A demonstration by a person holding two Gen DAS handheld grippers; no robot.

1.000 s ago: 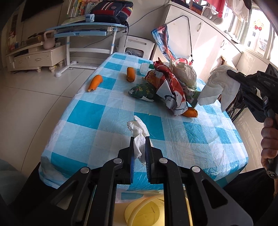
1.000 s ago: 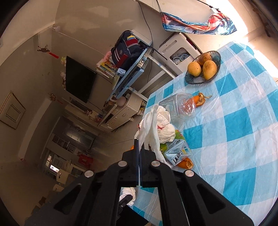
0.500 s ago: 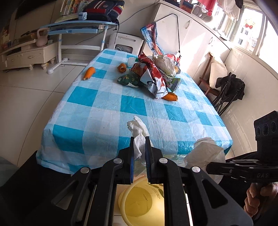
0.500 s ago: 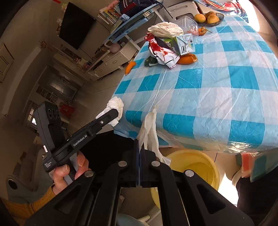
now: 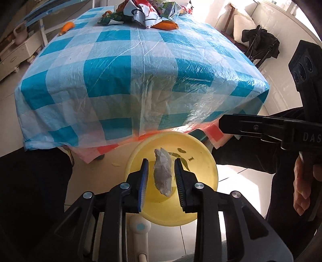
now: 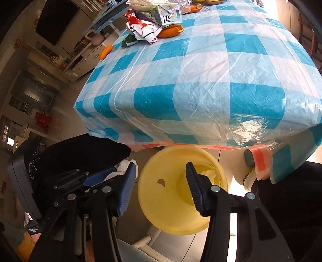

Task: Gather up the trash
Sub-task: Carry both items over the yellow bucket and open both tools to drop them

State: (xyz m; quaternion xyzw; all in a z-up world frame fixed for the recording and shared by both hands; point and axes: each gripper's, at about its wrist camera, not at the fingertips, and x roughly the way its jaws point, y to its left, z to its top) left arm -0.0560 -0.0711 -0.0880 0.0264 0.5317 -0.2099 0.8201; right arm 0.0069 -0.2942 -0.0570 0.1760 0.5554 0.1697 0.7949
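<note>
Both grippers, left (image 5: 161,177) and right (image 6: 159,189), tilt steeply down over one yellow bin (image 5: 203,153), jaws just opening, one tissue (image 5: 163,174) loose between the left's

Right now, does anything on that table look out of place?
Yes. Crumpled wrappers and a carton lie heaped at the table's far end, and an orange peel sits alone near its edge, away from the heap.

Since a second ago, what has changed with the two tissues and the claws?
Both claws swung from above the table down over the yellow bin, and their jaws have just been opening. The left claw has let its tissue go; it falls between the open pads. The right claw is empty, its tissue in the bin. The trash pile stayed put.
</note>
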